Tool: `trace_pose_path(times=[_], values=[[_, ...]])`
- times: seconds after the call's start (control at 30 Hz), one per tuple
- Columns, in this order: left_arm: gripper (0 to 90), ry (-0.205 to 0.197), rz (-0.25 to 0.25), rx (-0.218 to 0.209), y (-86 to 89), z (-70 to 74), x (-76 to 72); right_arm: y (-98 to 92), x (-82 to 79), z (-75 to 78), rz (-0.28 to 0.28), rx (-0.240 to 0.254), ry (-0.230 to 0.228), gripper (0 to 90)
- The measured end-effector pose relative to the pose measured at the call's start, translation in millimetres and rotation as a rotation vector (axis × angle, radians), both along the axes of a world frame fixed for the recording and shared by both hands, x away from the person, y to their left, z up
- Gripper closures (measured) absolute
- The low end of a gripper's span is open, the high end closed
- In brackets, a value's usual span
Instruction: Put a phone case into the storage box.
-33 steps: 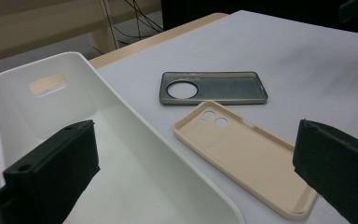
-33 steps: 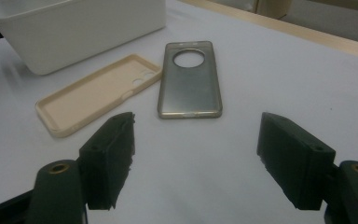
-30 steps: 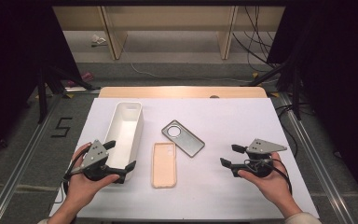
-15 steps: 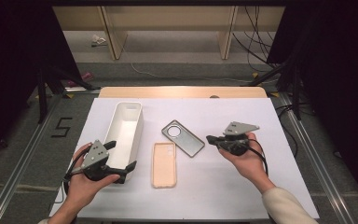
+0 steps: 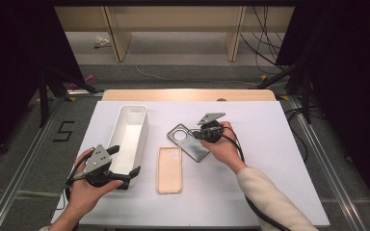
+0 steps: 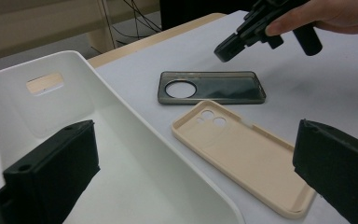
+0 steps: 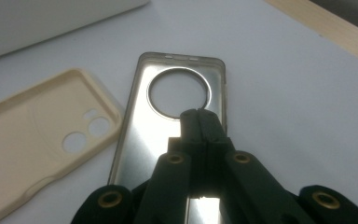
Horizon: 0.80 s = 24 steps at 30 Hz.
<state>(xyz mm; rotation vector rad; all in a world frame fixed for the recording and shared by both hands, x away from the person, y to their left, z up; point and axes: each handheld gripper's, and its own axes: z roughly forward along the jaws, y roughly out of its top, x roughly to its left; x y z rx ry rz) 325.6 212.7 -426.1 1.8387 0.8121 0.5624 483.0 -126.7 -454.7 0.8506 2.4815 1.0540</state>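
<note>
my right gripper (image 7: 200, 114) has its jaws pressed together with nothing between them, the tips hanging just over the grey phone case (image 7: 168, 135), near the rim of its round camera hole. from above that right gripper (image 5: 207, 134) sits over the case's right half, and the grey phone case (image 5: 189, 142) lies flat on the white table (image 5: 270, 144), about the middle, tilted. my left gripper (image 6: 191, 186) has its jaws wide apart and empty, straddling the near end of the white bin (image 6: 121, 154); in the high view the left gripper (image 5: 120, 173) rests at the bin's near end, on the left side. just right of the white bin (image 5: 130, 134), and nearer to me than the grey case, lies the beige phone case (image 5: 169, 169), open side up.

i judge the step in hand is reaching for the grey case. next i would need to open the right jaws, lower one under or over an edge of the case, and close on its thin wall; flat on the table, it may slide before i get a grip.
</note>
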Motion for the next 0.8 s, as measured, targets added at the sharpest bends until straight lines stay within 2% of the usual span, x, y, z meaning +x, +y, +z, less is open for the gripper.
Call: trace_pose_path(times=[0.1,0.27,0.7,0.8], values=[[0.0,0.001,0.000,-0.001,0.5,-0.3,0.2,8.9,9.5,-9.3,-0.007,-0.028,0.014,90.0],[0.0,0.003,0.000,-0.002,-0.2,-0.2,-0.4,14.5,16.4,-14.0,-0.026,-0.068,0.012,90.0],[0.0,0.000,0.008,0.003,-0.1,0.3,-1.3,26.1,30.0,-22.6,-0.040,-0.115,0.011,90.0],[0.0,0.002,0.008,0.002,0.0,-0.1,-1.1,27.1,32.2,-22.8,-0.049,-0.113,0.011,90.0]])
